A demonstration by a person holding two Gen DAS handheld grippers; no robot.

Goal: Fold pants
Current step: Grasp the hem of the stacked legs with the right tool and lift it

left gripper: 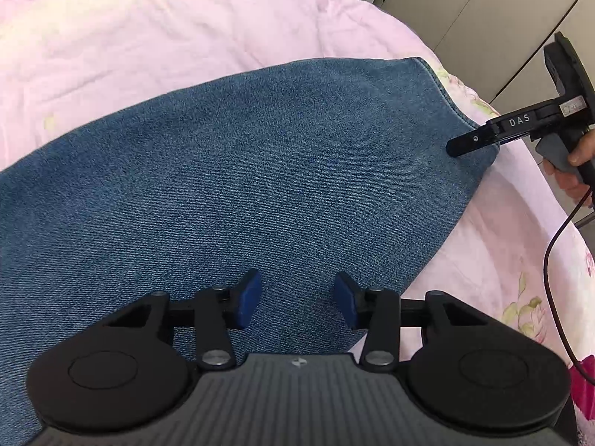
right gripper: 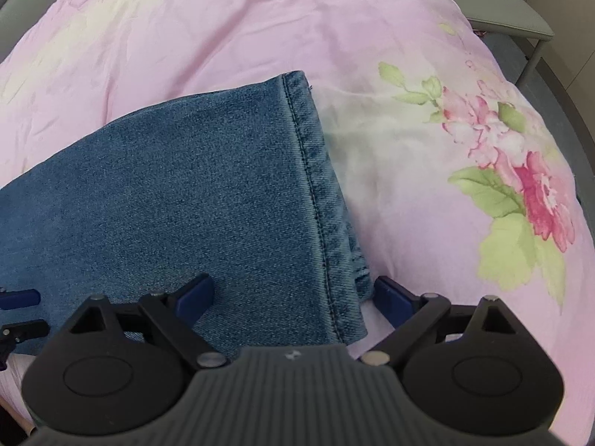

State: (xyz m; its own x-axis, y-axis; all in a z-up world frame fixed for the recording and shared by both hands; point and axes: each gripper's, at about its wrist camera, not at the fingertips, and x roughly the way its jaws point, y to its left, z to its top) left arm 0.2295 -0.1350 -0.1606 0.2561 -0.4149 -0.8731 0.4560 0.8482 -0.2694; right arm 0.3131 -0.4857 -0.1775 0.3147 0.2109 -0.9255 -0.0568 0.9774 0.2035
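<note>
A pair of blue denim pants (left gripper: 230,171) lies flat on a bed covered by a pink quilt printed with pink flowers and green leaves (right gripper: 427,141). In the left wrist view the denim fills the centre and left of the frame, its hemmed end reaching the upper right. In the right wrist view the stitched hem (right gripper: 319,200) runs from upper centre down to lower centre, with the leg stretching off to the left edge.

The left tool (left gripper: 296,299) sits at the lower centre of its own view, above the denim, its 2 blue pads (left gripper: 248,297) partly spread with only cloth showing behind the gap; nothing is pinched. Whether the pads touch the fabric I cannot tell.

The right tool (right gripper: 293,297) is at the lower centre of its view, spread wide and straddling the near corner of the hem: 1 pad lies over the denim, the other over the quilt just beside the hem. It grips nothing. In the left wrist view it appears at the right edge, its black finger (left gripper: 472,143) over the hem corner, a hand (left gripper: 580,156) on its handle and a dark cable (left gripper: 554,245) hanging below.

Pale cabinet doors (left gripper: 465,7) stand in the upper right.
</note>
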